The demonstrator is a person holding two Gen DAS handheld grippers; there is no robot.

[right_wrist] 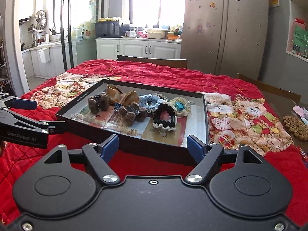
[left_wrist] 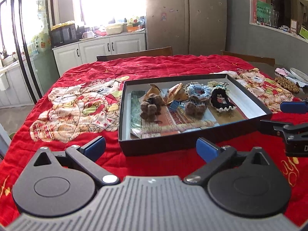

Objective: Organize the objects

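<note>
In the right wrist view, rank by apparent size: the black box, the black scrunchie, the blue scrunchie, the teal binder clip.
1. black box
2. black scrunchie and blue scrunchie: alike; the blue one sits farther away and partly hidden, so unranked.
3. teal binder clip

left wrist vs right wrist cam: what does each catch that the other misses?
Left wrist only: glassware on the wall shelf and a white plate at the table's far right.

Right wrist only: the kitchen sink corner with hanging pots, plus the left gripper seen from the side.

Both: the black box of crocheted scrunchies and fuzzy clips, red quilt, fridge, microwave, wooden trivet. Both grippers open, empty.
</note>
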